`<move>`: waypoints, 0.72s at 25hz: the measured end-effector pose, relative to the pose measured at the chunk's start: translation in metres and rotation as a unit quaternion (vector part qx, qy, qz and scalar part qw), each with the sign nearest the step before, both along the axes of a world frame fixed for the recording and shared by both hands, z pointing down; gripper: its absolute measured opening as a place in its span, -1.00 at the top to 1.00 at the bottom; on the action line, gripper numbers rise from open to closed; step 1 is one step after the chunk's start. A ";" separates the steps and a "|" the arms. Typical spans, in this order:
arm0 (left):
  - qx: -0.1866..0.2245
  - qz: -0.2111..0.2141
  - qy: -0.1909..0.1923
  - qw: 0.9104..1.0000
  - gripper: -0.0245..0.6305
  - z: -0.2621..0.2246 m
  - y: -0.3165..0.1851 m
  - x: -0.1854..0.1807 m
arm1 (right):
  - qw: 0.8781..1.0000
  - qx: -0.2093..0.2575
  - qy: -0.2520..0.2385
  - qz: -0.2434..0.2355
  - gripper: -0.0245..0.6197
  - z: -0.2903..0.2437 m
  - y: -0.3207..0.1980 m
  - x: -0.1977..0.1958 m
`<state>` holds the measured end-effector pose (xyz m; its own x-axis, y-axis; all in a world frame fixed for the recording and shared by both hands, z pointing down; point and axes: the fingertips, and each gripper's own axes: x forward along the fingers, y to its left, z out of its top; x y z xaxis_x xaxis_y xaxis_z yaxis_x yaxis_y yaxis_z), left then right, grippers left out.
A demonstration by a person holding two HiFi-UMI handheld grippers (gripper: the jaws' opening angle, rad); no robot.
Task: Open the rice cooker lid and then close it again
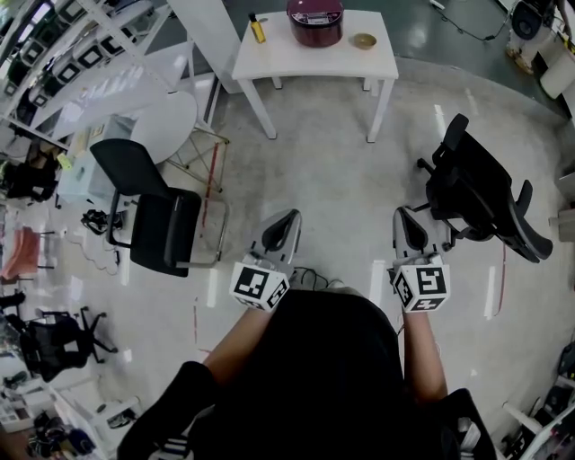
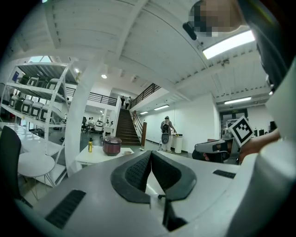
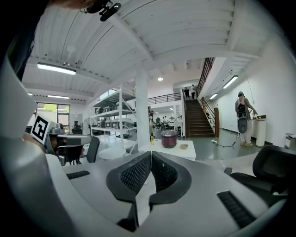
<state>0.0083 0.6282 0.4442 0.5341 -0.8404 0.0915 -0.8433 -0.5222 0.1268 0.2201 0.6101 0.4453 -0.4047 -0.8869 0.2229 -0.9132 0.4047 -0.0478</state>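
**Both hand-held grippers closed and empty, well short of the rice cooker**

At the left of the head view a black plastic chair with a metal frame (image 1: 157,216) stands on the grey floor. The white rectangular surface (image 1: 269,56) is at the far side of the room. From left to right it carries a slim yellow bottle (image 1: 258,29), the round dark-red rice cooker (image 1: 315,20) with its lid down, and a small tan bowl (image 1: 364,40). The left hand-held gripper (image 1: 291,216) is held out level over bare floor, well apart from that surface. Its own view shows its jaws pressed together with nothing between them. The right hand-held gripper (image 1: 404,214) is beside it, tipped slightly down, its jaws likewise together and empty. A black wheeled office chair (image 1: 476,193) stands just to its right.
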 end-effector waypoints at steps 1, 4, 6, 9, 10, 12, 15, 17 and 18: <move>0.000 -0.003 0.001 1.000 0.92 0.000 -0.001 -0.001 | 1.000 -0.002 0.002 0.001 0.92 0.002 0.000 0.003; 0.000 -0.010 0.003 1.000 0.92 0.000 -0.002 -0.006 | 1.000 -0.003 -0.002 0.004 0.92 0.006 0.001 0.011; -0.003 -0.017 0.006 1.000 0.91 0.002 -0.003 -0.010 | 1.000 0.002 -0.011 0.001 0.88 0.005 0.001 0.014; -0.009 -0.033 0.014 0.999 0.76 0.004 -0.004 -0.013 | 1.000 0.007 -0.006 -0.005 0.79 0.004 0.003 0.015; -0.012 -0.037 0.017 0.999 0.63 0.005 -0.004 -0.014 | 1.000 0.009 -0.002 -0.004 0.76 0.004 0.004 0.015; -0.014 -0.041 0.021 0.999 0.52 0.006 -0.002 -0.015 | 1.000 0.007 0.001 -0.001 0.55 0.005 0.005 0.017; -0.021 -0.041 0.018 0.999 0.25 0.011 -0.001 -0.013 | 1.000 -0.001 -0.007 0.011 0.21 0.011 0.004 0.026; -0.025 -0.038 0.015 0.999 0.20 0.015 0.001 -0.011 | 1.000 -0.004 -0.021 0.018 0.15 0.014 0.004 0.034; -0.026 -0.037 0.014 0.999 0.18 0.016 0.001 -0.011 | 1.000 -0.006 -0.024 0.019 0.15 0.016 0.004 0.037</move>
